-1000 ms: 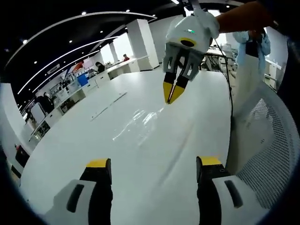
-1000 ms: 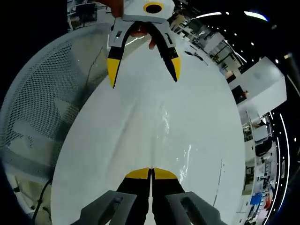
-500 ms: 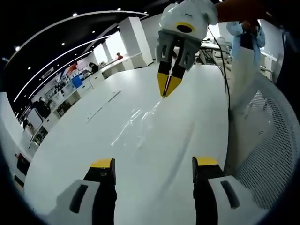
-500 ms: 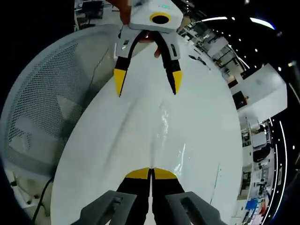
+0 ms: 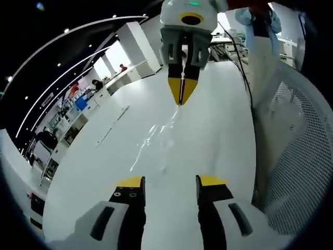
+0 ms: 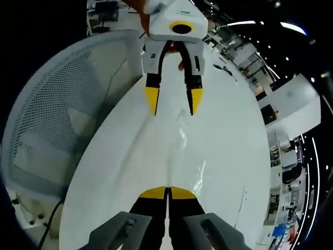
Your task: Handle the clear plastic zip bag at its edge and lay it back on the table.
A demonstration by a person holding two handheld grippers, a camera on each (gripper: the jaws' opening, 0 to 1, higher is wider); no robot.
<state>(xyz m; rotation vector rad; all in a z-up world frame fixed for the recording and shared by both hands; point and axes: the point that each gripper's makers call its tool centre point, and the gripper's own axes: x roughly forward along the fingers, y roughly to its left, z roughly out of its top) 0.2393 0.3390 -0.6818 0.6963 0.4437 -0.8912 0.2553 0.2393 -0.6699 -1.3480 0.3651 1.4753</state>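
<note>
The clear plastic zip bag [image 5: 155, 139] lies stretched along the white table [image 5: 93, 177], seen as glints and creases. In the left gripper view my right gripper [image 5: 180, 94] hangs at the top, shut, its yellow tips pinched on the bag's far edge. My left gripper [image 5: 170, 182] is open, with its jaws either side of the bag's near end. In the right gripper view my right gripper [image 6: 167, 192] is shut at the bottom on the bag [image 6: 183, 136], and the left gripper [image 6: 173, 103] faces it from the top, open.
A white mesh chair [image 5: 294, 140] stands against the table's edge, also seen as a mesh chair [image 6: 57, 120] in the right gripper view. A black cable [image 5: 241, 62] runs over the table's far part. A person in pale clothes [image 5: 258, 36] stands beyond.
My left gripper's jaws have drawn closer together, still open. The two grippers have moved nearer each other along the bag. The right gripper stays shut.
</note>
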